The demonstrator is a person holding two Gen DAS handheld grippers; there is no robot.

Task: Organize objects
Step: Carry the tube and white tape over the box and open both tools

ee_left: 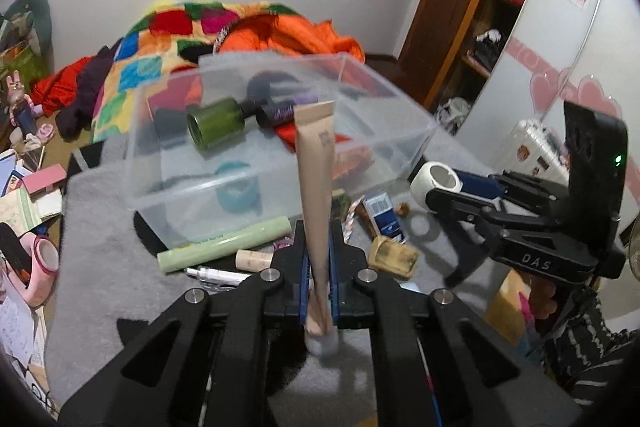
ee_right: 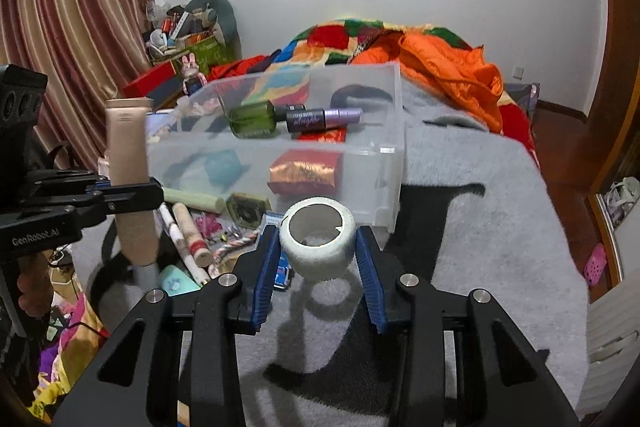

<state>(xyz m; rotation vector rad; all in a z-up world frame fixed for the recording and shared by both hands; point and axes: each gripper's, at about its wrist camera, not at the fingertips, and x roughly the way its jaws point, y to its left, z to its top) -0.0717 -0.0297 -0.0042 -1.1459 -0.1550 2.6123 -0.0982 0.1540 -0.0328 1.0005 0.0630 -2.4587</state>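
Observation:
My left gripper (ee_left: 318,239) is shut on a beige cosmetic tube (ee_left: 316,179) and holds it upright, cap down, just in front of a clear plastic box (ee_left: 192,187). The tube also shows in the right wrist view (ee_right: 128,147), held by the left gripper (ee_right: 132,193). My right gripper (ee_right: 318,247) is shut on a white roll of tape (ee_right: 318,241), held above the grey blanket before the box (ee_right: 384,183). It shows in the left wrist view (ee_left: 460,187) with the tape roll (ee_left: 436,181). The box holds a green bottle (ee_left: 216,123), a purple bottle (ee_right: 320,119) and a foil packet (ee_right: 306,171).
Loose items lie on the grey blanket (ee_right: 480,227) in front of the box: a pale green tube (ee_left: 224,245), a blue carton (ee_left: 382,217), a tan block (ee_left: 394,257), a cork-like stick (ee_right: 192,231). Colourful bedding (ee_right: 420,55) is piled behind. A pink tape roll (ee_left: 40,267) sits left.

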